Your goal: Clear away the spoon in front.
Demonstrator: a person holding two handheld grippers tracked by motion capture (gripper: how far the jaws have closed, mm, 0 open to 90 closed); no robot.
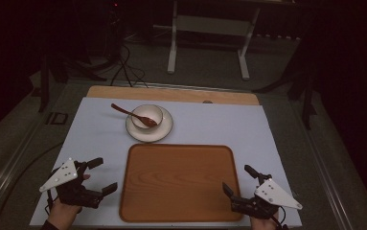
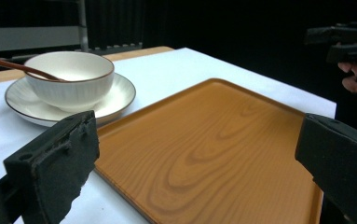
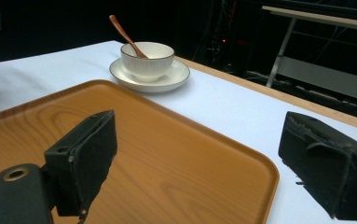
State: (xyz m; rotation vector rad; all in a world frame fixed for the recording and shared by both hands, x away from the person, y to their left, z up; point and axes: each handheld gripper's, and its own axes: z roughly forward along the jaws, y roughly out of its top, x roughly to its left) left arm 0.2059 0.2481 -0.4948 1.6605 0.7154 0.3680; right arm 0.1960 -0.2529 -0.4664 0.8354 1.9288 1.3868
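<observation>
Both grippers gape beside tray [image 1: 178,182] edges, apart

tray [image 1: 178,182] at table's [image 1: 277,143] near middle | saucer [image 1: 163,132] just behind tray | bowl [image 1: 147,115] on saucer | spoon [image 1: 132,115] in bowl, handle out left | left gripper [image 1: 99,176] left of tray | right gripper [image 1: 238,179] at tray's right edge

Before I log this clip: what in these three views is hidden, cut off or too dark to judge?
- Bowl contents: in the left gripper view and the right gripper view its own wall hides the inside; in the high view it is too small to tell.
- Spoon tip: sunk inside the bowl.
- Tray near corner: cut off by the left gripper view's bottom edge.
- Background behind the table: too dark.
</observation>
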